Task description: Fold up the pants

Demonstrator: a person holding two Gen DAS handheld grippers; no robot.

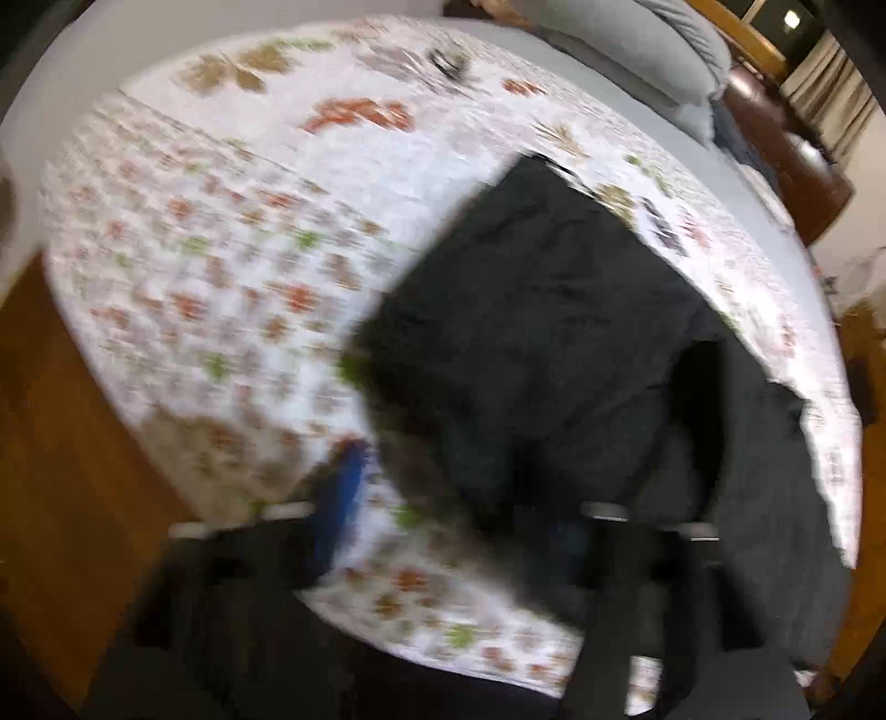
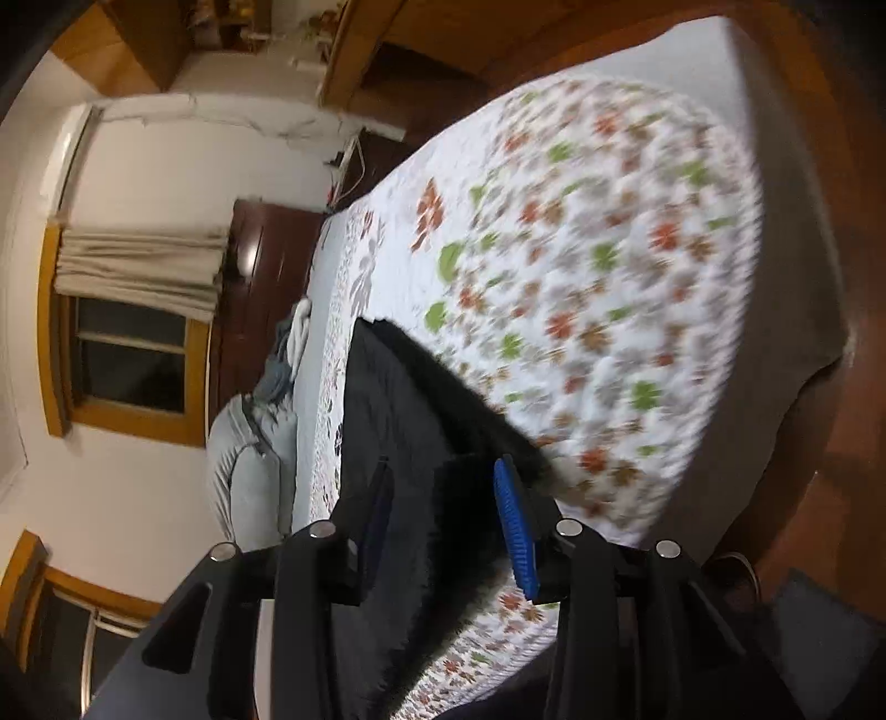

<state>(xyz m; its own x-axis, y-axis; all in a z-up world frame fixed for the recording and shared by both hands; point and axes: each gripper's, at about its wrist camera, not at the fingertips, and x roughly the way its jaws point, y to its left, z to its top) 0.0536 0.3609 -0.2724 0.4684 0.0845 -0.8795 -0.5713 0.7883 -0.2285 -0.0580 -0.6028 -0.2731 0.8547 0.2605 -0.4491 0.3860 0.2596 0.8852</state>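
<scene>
Although blur smeared most of the left wrist view, the black pants could be made out filling the centre and right of the frame, lying on the floral bedspread of the bed. They looked soft, limp and fairly thick, likely to sag and drag unless taken by a hem or waistband edge. The left claw sat at the bottom of the frame, its blue pad at lower left and the other finger lost in dark cloth. The fingers stood apart with cloth near them, but whether they gripped anything could not be told. A grey pillow lay at upper right.

In the right wrist view the camera was rolled sideways, so the bed ran up the frame. The pants stretched from centre to bottom, a raised fold passing between the fingers. The right claw appeared spread around that fold, blue pad on the right, not pressed onto it. A curtained window showed at left.
</scene>
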